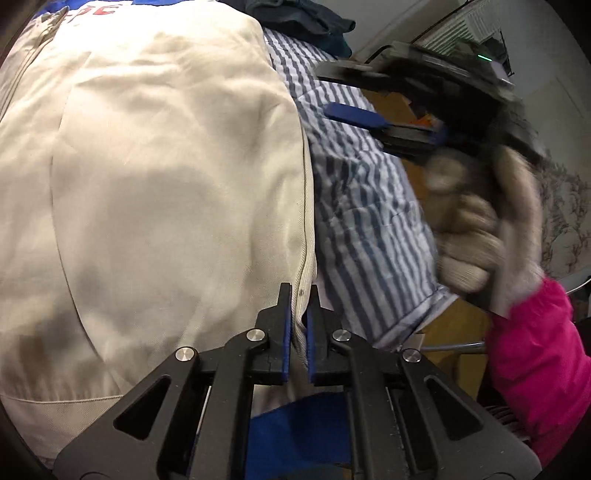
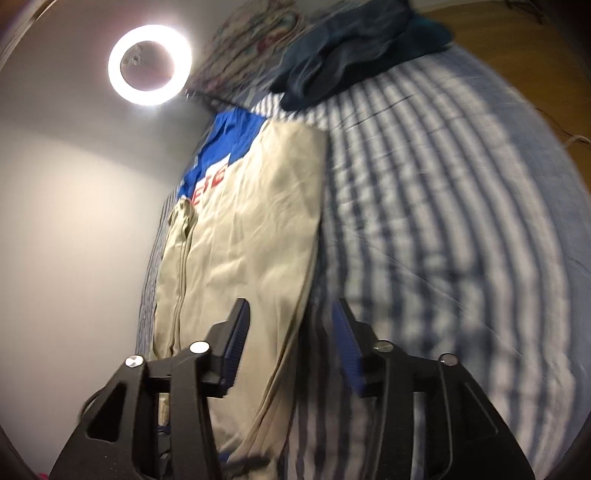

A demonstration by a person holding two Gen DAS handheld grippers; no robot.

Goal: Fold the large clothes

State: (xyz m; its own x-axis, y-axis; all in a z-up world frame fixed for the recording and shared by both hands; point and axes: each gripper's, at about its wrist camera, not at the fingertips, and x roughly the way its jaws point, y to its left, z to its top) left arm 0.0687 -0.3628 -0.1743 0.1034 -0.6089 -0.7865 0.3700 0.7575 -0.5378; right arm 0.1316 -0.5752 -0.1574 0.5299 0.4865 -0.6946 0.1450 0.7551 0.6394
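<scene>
Left wrist view: the left claw [image 1: 299, 295] is clamped shut on the seamed edge of a beige jacket [image 1: 166, 177], which lies spread flat over a blue-and-white striped bedsheet [image 1: 362, 206]. To the right, a gloved hand [image 1: 476, 236] with a pink sleeve [image 1: 535, 350] holds the right claw [image 1: 332, 94] above the sheet, blurred, its fingers apart. A dark garment [image 1: 306, 22] lies at the far end.

Right wrist view: the right claw [image 2: 290, 314] stands open with nothing gripped, over the jacket's [image 2: 251, 229] right edge. The jacket has blue shoulders and red lettering. A ring light [image 2: 149, 64] glows above.
</scene>
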